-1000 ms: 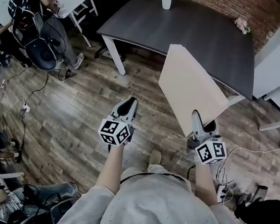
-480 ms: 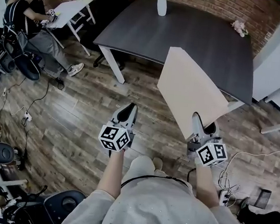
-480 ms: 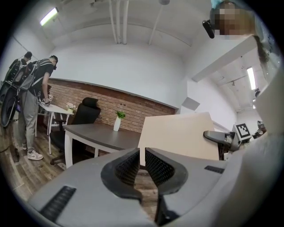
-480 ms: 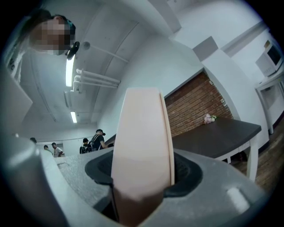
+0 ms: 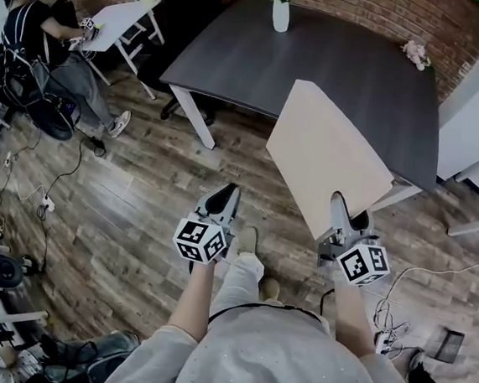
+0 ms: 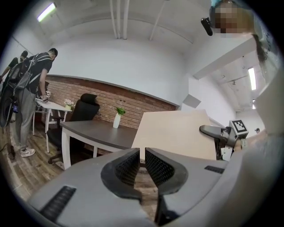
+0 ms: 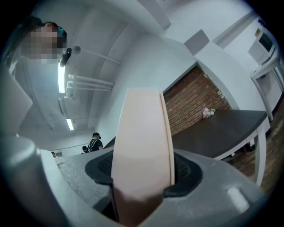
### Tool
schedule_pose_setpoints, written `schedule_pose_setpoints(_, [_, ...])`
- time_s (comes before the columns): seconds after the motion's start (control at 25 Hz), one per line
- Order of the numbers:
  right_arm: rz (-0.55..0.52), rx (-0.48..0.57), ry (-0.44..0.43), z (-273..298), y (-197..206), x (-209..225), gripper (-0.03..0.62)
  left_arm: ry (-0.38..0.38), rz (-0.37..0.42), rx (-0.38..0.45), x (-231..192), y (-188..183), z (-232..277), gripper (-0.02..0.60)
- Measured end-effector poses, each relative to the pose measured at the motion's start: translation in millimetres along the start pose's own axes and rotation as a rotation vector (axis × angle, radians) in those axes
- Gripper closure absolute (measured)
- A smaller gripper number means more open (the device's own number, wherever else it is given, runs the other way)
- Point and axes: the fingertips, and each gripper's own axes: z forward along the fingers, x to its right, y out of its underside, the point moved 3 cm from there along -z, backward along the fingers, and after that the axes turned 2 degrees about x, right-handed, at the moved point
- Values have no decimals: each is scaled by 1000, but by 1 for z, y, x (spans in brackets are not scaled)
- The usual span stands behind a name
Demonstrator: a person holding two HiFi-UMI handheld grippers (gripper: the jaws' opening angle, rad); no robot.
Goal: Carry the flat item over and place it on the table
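Board (image 5: 327, 157) is up in the air, pinched at its near corner by the right gripper (image 5: 347, 215). The jaws clamp on the edge with the board wedged right between the pads. It's tilted up on its edge over the floor, and in the head view its far end overlaps the near edge of the table (image 5: 320, 59), so I'd say the carry is nearly done but nothing's set down yet.

Left gripper (image 5: 222, 200) is empty, jaws almost pressed together with just a slit between them, and it's well apart from the board.

Tips for this bit: one corner grip on a big flat thing means lots of leverage, so go slow and don't let it swing. I'd get it fully over the tabletop, tip it flat, and let the far edge touch first before spreading the jaws. The middle of the table looks free. Just stay away from the vase (image 5: 280, 15) and flowers (image 5: 416, 52) at the back. The left gripper could steady the free edge if it sags.
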Motion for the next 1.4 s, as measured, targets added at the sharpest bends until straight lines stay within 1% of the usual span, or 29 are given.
schedule_pose_setpoints(0.2, [30,16,6,35,-2,-1,322,37,5,3,-16,-15,31,549])
schedule_pose_setpoints(0.4, [59,32,4,82,-4,-4,322,62,9,-8,-43,-28,60,549])
schedule_pose_setpoints(0.84, [122,41,25,174,11,2,322,77,6,-31,-102,-48,112,549])
schedule_pose_setpoints(1.12, [149,39,55,222,26,2,322,82,-4,-44,-142,-57,137,549])
schedule_pose_setpoints(1.32, [179,37,122,258,40,5,322,114,-12,-55,-165,-63,162,549])
schedule_pose_setpoints(1.4, [191,42,137,271,45,6,322,128,-16,-52,-172,-67,172,549])
